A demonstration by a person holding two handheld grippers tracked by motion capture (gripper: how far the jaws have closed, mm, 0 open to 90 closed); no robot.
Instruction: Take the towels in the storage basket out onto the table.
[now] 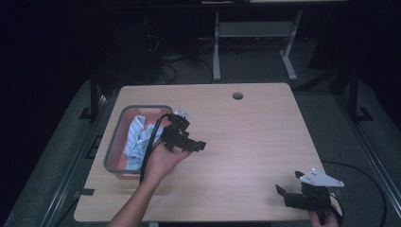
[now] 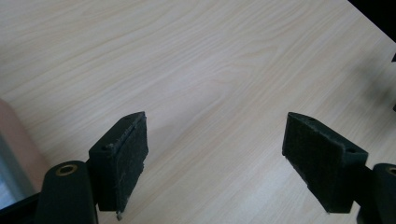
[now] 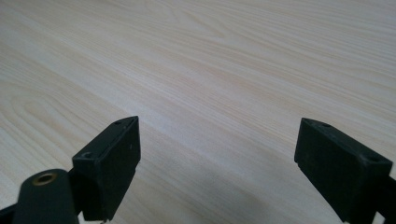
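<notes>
At the left edge of the bench [image 1: 246, 142], in the high view, a grey-rimmed bin [image 1: 113, 142] with a reddish floor holds a heap of white cloths [image 1: 137, 139]. The left gripper [image 1: 191, 144] is held in the person's left hand [image 1: 163, 161] just beside the bin's right wall, with its jaws pointing away from the bin toward the bench centre. The cloths therefore lie behind and to the left of this gripper; their long axis runs roughly front to back inside the bin. The right gripper [image 1: 288, 189] sits at the near right corner of the bench, well apart from the bin. The left gripper is clearly the nearer of the two, so a reach into the bin would probably fall to it and would call for a turn back toward the left.

In the left gripper view, the left gripper [image 2: 215, 163] stands wide open with nothing between its pads, over bare wood. A strip of the bin's reddish wall [image 2: 14, 140] shows at the left margin, which confirms that the bin is off to the side of the jaws, not ahead.

In the right gripper view, the right gripper [image 3: 217, 168] is likewise spread wide and empty, facing bare bench surface.
</notes>
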